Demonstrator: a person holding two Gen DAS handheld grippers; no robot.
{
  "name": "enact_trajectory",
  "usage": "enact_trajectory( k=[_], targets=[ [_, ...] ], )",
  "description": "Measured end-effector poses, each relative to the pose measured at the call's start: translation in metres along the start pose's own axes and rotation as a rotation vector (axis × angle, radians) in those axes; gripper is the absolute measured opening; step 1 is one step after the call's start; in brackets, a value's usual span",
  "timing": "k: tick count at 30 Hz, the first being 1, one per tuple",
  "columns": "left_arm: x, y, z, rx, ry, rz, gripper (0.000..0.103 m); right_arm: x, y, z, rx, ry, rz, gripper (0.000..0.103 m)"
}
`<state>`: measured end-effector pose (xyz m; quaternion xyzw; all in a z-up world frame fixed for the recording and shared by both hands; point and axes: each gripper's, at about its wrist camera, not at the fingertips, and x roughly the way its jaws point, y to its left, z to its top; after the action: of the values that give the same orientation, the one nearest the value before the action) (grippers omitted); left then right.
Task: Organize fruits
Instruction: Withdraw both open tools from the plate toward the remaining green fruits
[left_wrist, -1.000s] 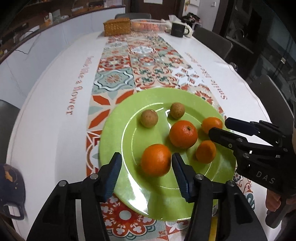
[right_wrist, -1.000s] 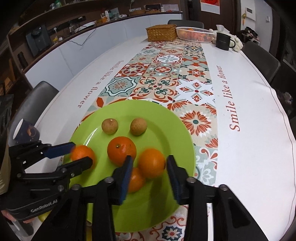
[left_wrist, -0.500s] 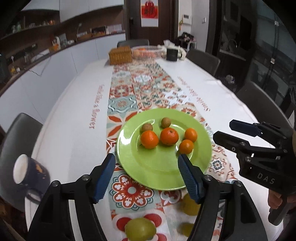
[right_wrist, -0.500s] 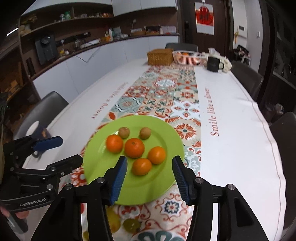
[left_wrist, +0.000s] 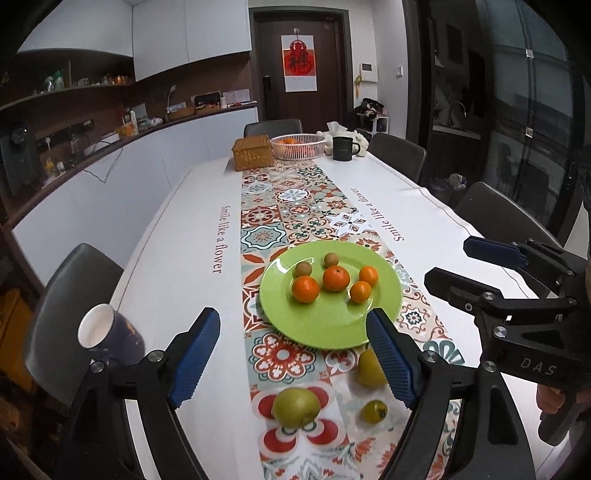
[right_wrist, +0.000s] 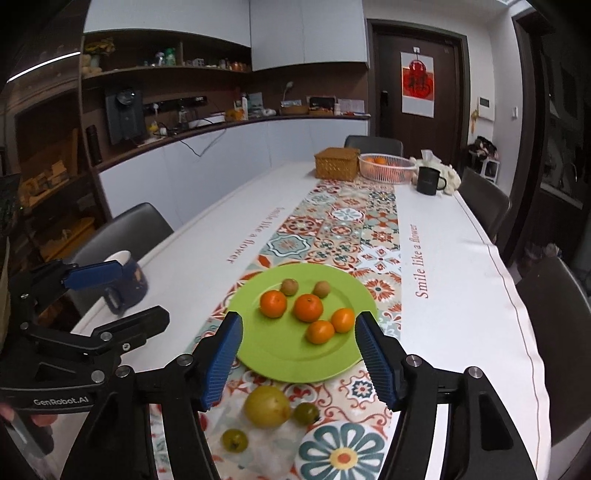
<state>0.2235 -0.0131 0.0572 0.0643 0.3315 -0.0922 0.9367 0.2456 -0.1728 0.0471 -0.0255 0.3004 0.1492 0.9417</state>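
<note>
1. Both tongs empty: left black two-finger gripper with blue ribbed pads and right black two-finger gripper with blue ribbed pads opening at this moment, nothing between the jaws of either.
2. Located on round lime-green plate: four glossy orange mandarins and two small brown round fruits, grouped at the far half, some touching or nearly so.
3. Located off the plate, on patterned tile-print table runner at the near edge: large yellow-green pear-like fruit, second yellow-green fruit partly hidden behind the left gripper's pad, small green round fruit. Right wrist view shows a further small green fruit. Judged as not yet sorted.
4. Risk: round fruit rolling off the runner toward the table edge if nudged by a pad during approach.
5. Risk: large fruit slipping or bruising if clamped off-centre; wide girth against ribbed pads.
6. Risk: collision with the dark blue ceramic mug with white interior, standing near the left gripper.
7. Risk: mandarins on the plate knocked apart if new fruit gets dropped among them.
8. Differences from one second ago: both grippers raised and pulled back from the plate; jaws wider; mandarins no longer between the pads; loose green fruit and mug now in view.
</note>
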Motion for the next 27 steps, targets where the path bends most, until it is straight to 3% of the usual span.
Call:
enact_trajectory(
  k=[8, 27],
  targets=[
    [-0.021, 0.005, -0.02, 0.013, -0.006, 0.009, 0.085, -0.021, 0.018, -0.015, 0.011, -0.011, -0.002, 0.067],
    [-0.001, 0.013, -0.079, 0.044, 0.092, -0.039, 0.085, 0.005, 0.042, -0.073, 0.047, 0.163, 0.031, 0.067]
  ],
)
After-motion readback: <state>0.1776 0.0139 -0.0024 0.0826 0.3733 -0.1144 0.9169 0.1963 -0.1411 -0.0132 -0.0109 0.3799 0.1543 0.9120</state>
